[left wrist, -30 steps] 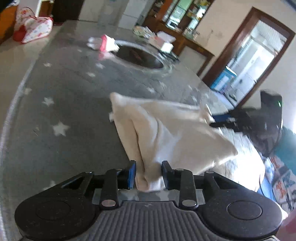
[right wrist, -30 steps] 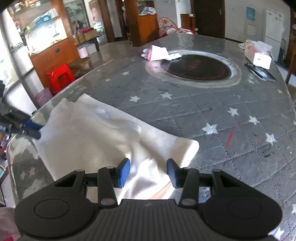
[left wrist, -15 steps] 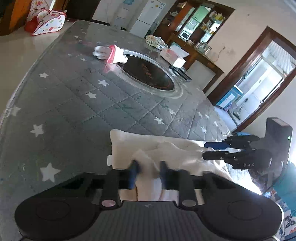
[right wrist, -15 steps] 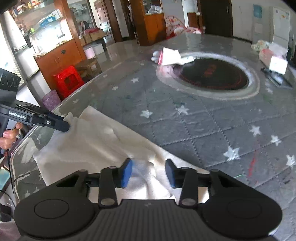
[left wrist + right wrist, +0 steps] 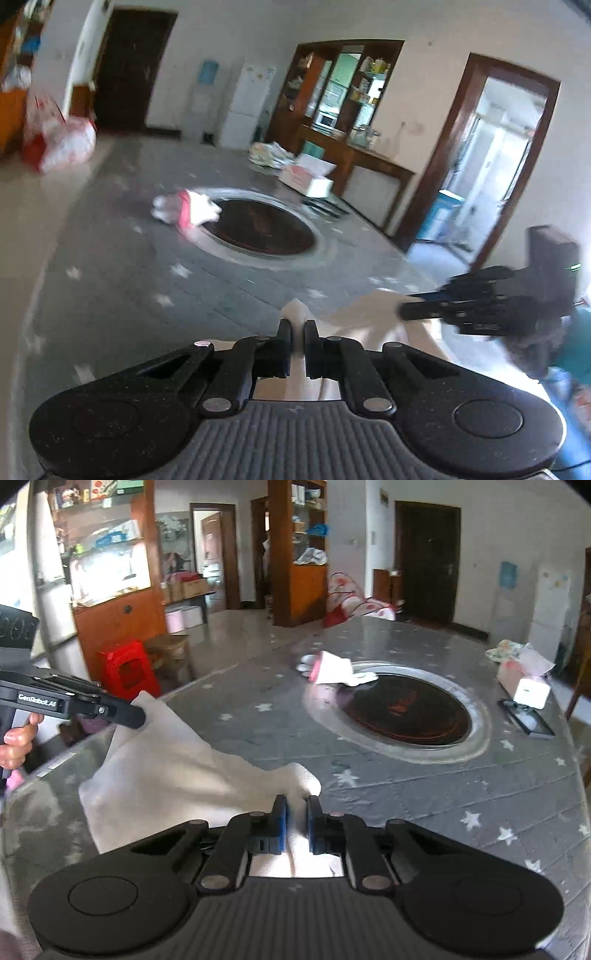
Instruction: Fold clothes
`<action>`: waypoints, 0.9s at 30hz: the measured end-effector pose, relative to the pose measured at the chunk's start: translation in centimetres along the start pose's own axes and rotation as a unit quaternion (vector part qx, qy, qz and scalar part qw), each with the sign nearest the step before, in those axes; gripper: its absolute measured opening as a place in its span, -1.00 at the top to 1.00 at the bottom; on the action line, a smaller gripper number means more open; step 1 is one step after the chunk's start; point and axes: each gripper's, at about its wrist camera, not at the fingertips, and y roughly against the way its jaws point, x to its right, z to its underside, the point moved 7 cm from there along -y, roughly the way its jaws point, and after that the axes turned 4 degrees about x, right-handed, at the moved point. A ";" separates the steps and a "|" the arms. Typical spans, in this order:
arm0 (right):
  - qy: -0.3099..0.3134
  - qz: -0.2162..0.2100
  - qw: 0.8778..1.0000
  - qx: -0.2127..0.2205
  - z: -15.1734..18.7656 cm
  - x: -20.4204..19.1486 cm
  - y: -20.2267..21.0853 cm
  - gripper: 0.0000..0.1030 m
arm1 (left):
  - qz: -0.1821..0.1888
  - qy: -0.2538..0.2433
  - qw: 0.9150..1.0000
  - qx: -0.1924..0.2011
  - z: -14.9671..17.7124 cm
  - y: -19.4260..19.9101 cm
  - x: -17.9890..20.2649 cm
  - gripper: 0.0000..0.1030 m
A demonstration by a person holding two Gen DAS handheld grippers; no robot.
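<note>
Tablecloth (image 5: 406,786), grey with white stars, surrounds a dark round inset (image 5: 406,710).

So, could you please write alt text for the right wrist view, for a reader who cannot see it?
The right gripper pinches a corner of a cream cloth at the near edge of a grey star-patterned table, while the left gripper holds another corner raised at the left. Farther back lie a round black hotplate and a white and pink glove.
</note>
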 end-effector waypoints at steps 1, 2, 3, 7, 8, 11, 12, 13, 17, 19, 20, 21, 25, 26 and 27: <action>0.000 0.007 1.000 -0.002 0.2 0.2 -0.5 0.77 | -0.018 -0.007 1.000 -0.005 0.4 -1.2 -0.6 0.85; 0.000 0.014 1.000 -0.004 0.4 0.4 -1.0 0.76 | -0.030 -0.004 0.999 -0.019 0.9 -2.5 -1.3 0.85; -0.001 0.021 1.000 -0.006 0.6 0.6 -1.5 0.70 | -0.036 0.005 0.999 -0.032 1.4 -3.6 -1.8 0.85; 0.003 0.042 0.999 -0.007 0.8 1.2 -2.5 0.52 | -0.050 0.018 0.997 -0.055 2.2 -5.9 -2.6 0.79; 0.007 0.042 0.999 -0.002 0.5 1.1 -2.1 0.50 | -0.052 0.018 0.997 -0.056 2.1 -6.0 -2.6 0.79; 0.014 0.033 0.999 0.011 -0.7 0.4 -0.9 0.50 | -0.068 0.010 0.996 -0.051 1.3 -5.5 -2.6 0.70; 0.014 0.027 0.999 0.013 -0.9 0.2 -0.7 0.50 | -0.069 0.010 0.997 -0.043 1.0 -5.1 -2.5 0.71; 0.010 0.014 1.000 0.014 -1.3 -0.3 -0.7 0.50 | -0.068 0.010 0.997 -0.035 0.6 -4.7 -2.3 0.71; -0.008 0.004 1.000 0.008 -1.5 -0.6 -1.3 0.49 | -0.029 0.005 0.999 -0.021 -1.2 -4.3 -0.2 0.44; -0.020 0.005 1.000 0.005 -1.4 -0.2 -1.7 0.48 | -0.010 -0.005 0.999 -0.030 -1.7 -5.0 0.8 0.24; -0.027 0.004 1.000 0.003 -1.3 0.1 -1.8 0.46 | -0.001 -0.012 0.999 -0.037 -2.0 -5.5 1.2 0.23; -0.034 0.003 0.999 0.001 -1.2 0.4 -2.0 0.43 | 0.009 -0.017 0.999 -0.049 -2.1 -6.2 1.5 0.20; -0.064 -0.003 0.998 -0.006 -0.9 1.4 -2.5 0.38 | 0.021 -0.023 0.995 -0.095 -1.8 -9.1 1.7 0.00; -0.071 -0.004 0.997 -0.008 -0.8 1.6 -2.6 0.38 | 0.024 -0.025 0.994 -0.104 -1.6 -9.4 1.8 0.00; -0.079 -0.005 0.997 -0.009 -0.7 1.9 -2.7 0.38 | 0.029 -0.028 0.993 -0.115 -1.4 -9.7 1.9 0.00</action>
